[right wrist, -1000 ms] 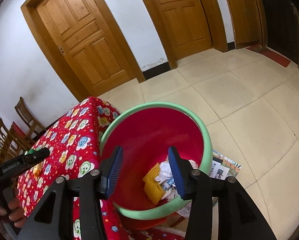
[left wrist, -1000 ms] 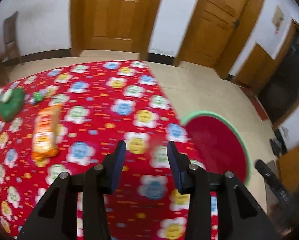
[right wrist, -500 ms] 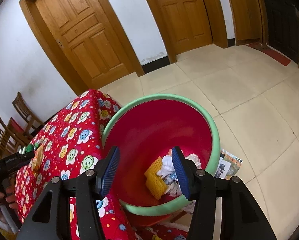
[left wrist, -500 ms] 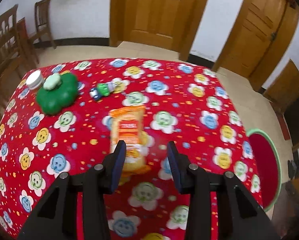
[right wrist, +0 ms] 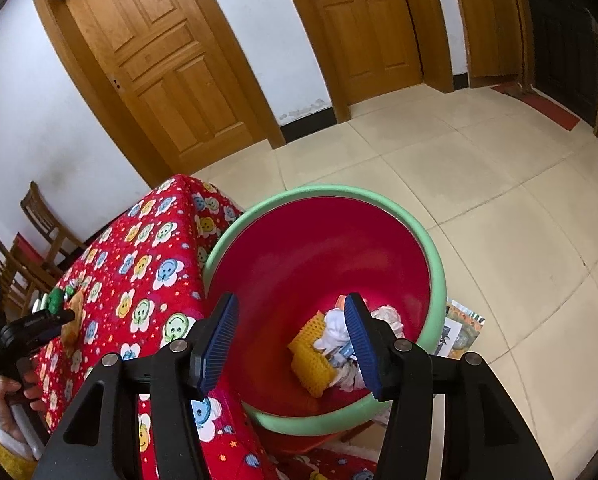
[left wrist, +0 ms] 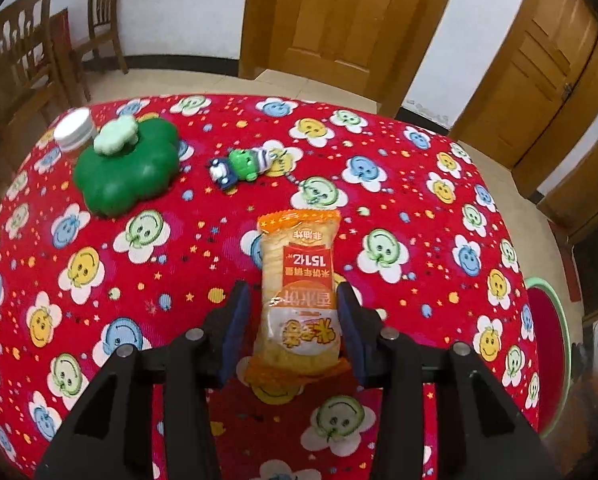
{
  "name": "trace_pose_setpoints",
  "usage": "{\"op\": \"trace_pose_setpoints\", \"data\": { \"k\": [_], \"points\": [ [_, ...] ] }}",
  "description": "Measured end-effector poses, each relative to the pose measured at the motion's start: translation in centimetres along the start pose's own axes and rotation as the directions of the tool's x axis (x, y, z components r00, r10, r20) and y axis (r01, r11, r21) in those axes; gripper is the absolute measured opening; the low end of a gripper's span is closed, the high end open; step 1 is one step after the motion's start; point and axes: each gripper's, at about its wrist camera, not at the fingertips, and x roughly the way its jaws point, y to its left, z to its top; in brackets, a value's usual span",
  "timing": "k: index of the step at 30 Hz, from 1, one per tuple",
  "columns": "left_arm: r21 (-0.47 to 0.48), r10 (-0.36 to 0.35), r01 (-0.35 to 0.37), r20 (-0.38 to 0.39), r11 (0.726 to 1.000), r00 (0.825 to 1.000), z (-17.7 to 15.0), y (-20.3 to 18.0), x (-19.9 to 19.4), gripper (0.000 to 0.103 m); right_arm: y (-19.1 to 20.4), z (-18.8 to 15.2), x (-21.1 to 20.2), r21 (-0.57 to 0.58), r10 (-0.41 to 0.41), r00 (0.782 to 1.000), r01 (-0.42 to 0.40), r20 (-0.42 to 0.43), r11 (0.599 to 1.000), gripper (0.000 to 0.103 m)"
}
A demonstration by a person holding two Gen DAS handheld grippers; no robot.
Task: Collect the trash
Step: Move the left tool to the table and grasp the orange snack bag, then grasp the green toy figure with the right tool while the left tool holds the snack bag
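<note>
An orange snack packet lies on the red flower-print tablecloth. My left gripper is open, its blue pads on either side of the packet's near half, not closed on it. My right gripper is open and empty above the red bin with a green rim, which stands on the floor beside the table. The bin holds crumpled white paper and a yellow mesh piece. The left gripper and the packet also show in the right wrist view.
A green flower-shaped box, a white jar and a small green toy car sit at the table's far left. Wooden chairs stand beyond. The bin rim shows right of the table. Papers lie on the floor.
My left gripper has swung left from the table's right edge and moved in over the snack packet, which now lies between its open fingers. My right gripper has stayed above the bin.
</note>
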Motion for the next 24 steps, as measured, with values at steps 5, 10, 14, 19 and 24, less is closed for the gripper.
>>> {"op": "trace_pose_setpoints", "data": {
  "k": [5, 10, 14, 19, 24],
  "points": [
    [0.003, 0.000, 0.000, 0.005, 1.000, 1.000, -0.1, 0.0, 0.6, 0.044, 0.7, 0.0, 0.2, -0.011, 0.006, 1.000, -0.006, -0.010, 1.000, 0.057],
    [0.019, 0.001, -0.002, 0.023, 1.000, 1.000, -0.2, -0.2, 0.6, 0.038, 2.4, 0.1, 0.3, -0.046, 0.027, 0.999, -0.028, -0.024, 0.999, 0.057],
    [0.022, -0.046, 0.046, 0.032, 0.999, 0.998, -0.3, 0.5, 0.0, 0.037, 4.6, 0.4, -0.2, -0.095, 0.057, 0.998, -0.058, -0.020, 0.994, 0.057],
    [0.018, -0.053, 0.052, 0.082, 0.998, 0.995, -0.2, 2.0, -2.4, 0.037, 8.2, 0.5, -0.1, -0.159, 0.102, 0.994, -0.107, -0.036, 0.981, 0.057],
    [-0.026, -0.009, 0.012, 0.123, 1.000, 0.992, 0.7, 5.3, -4.7, 0.037, 12.3, 0.4, 0.5, -0.215, 0.158, 0.985, -0.169, -0.068, 0.962, 0.057]
  ]
}}
